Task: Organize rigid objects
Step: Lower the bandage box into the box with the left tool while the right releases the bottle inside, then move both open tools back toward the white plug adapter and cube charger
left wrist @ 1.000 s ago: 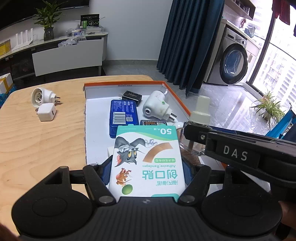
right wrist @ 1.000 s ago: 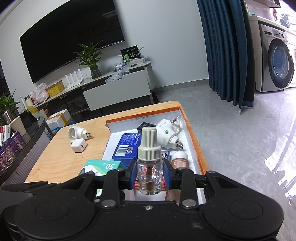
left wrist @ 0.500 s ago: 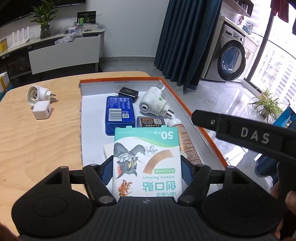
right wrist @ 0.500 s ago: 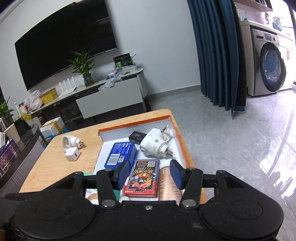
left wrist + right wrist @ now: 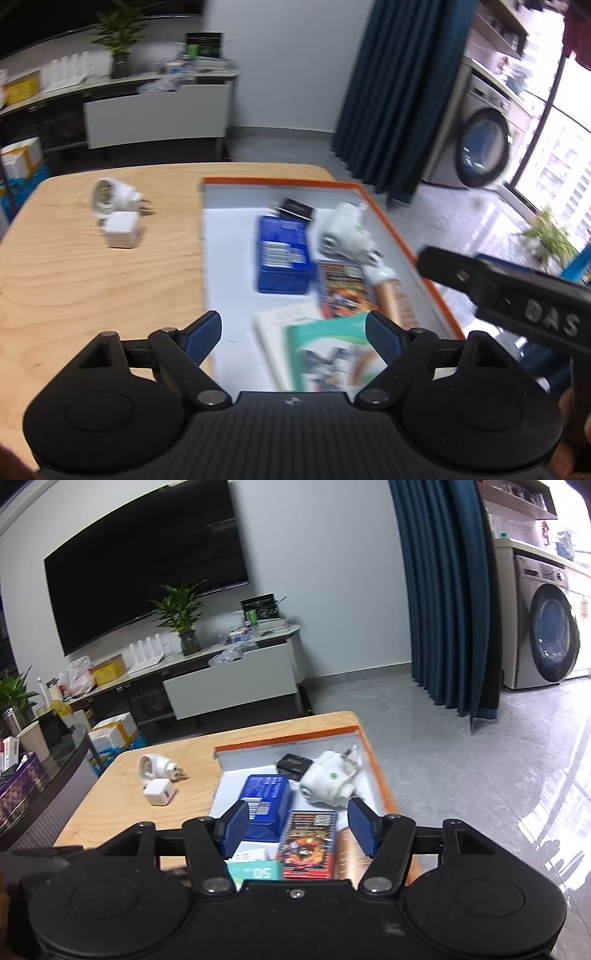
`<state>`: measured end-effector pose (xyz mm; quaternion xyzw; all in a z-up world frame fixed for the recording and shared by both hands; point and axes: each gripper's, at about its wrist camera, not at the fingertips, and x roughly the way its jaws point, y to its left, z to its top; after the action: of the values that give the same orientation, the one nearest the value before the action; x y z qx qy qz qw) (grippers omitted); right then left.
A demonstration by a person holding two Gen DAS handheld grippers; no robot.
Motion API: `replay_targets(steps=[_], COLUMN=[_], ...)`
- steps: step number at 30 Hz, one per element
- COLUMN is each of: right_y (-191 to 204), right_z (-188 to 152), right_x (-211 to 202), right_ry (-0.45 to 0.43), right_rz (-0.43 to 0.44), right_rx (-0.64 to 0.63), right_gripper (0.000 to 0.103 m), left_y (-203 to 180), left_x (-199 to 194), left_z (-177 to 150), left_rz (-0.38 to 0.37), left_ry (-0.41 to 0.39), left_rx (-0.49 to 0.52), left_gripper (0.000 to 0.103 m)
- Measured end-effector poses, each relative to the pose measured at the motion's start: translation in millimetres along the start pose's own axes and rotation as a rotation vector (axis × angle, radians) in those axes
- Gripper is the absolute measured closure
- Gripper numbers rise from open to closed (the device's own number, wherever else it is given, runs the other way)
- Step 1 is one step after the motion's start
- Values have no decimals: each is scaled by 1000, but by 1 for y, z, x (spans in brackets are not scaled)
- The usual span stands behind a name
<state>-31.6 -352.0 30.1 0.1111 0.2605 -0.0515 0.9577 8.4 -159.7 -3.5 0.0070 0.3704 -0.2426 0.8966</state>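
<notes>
Left wrist view, blurred by motion: the left tool (image 5: pixel 293 334) stands open, its jaws having just been widening, and the green bandage box (image 5: pixel 328 354) lies flat below and between its blue pads (image 5: pixel 201 334), touched by neither. The box rests at the near end of the orange-rimmed tray (image 5: pixel 402 243) on a white card (image 5: pixel 280 319). Only this view shows the right tool's black arm (image 5: pixel 517 295), marked DAS, reaching in from the right edge above the tray's right rim, and part of a hand (image 5: pixel 570 435) at the lower right corner. Right wrist view: the right tool (image 5: pixel 297 829) is likewise open, its jaws having just been parting, with nothing pressed between them; the red card pack (image 5: pixel 308 843) lies in the tray below the gap. Only this view shows the "50" end of the bandage box (image 5: pixel 255 871), just left of the red pack, and the wall-mounted screen (image 5: pixel 144 561) behind. Both views show the blue box (image 5: pixel 266 799) in the tray's middle, the small black box (image 5: pixel 293 764) at its far end, the white plug adapter (image 5: pixel 327 782) near the right rim, and a copper-coloured tube (image 5: pixel 397 299) along that rim. On the bare counter (image 5: pixel 92 288), well left of the tray, a round white adapter (image 5: pixel 110 197) touches a white cube charger (image 5: pixel 122 229).
</notes>
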Motion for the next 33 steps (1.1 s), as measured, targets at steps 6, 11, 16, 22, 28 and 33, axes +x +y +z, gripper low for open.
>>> replay_targets(steps=[6, 11, 16, 22, 28, 33], right_y=[23, 46, 66, 79, 84, 85], right_z=[0, 1, 3, 7, 12, 15], right_x=[9, 21, 31, 50, 74, 95], right_ry=[21, 42, 52, 68, 88, 108], right_rz=[40, 77, 107, 130, 141, 154], right_rx=[-26, -61, -96, -119, -139, -143], right_gripper=[29, 28, 25, 24, 24, 24], left_y=[47, 84, 117, 149, 161, 170], left_x=[-4, -1, 15, 55, 101, 128], left_z=[8, 16, 30, 47, 59, 64], left_rz=[87, 158, 229, 259, 272, 272], left_ry=[-11, -24, -55, -48, -13, 0], left_rx=[-82, -136, -150, -151, -101, -93], left_gripper=[16, 14, 11, 10, 10, 9])
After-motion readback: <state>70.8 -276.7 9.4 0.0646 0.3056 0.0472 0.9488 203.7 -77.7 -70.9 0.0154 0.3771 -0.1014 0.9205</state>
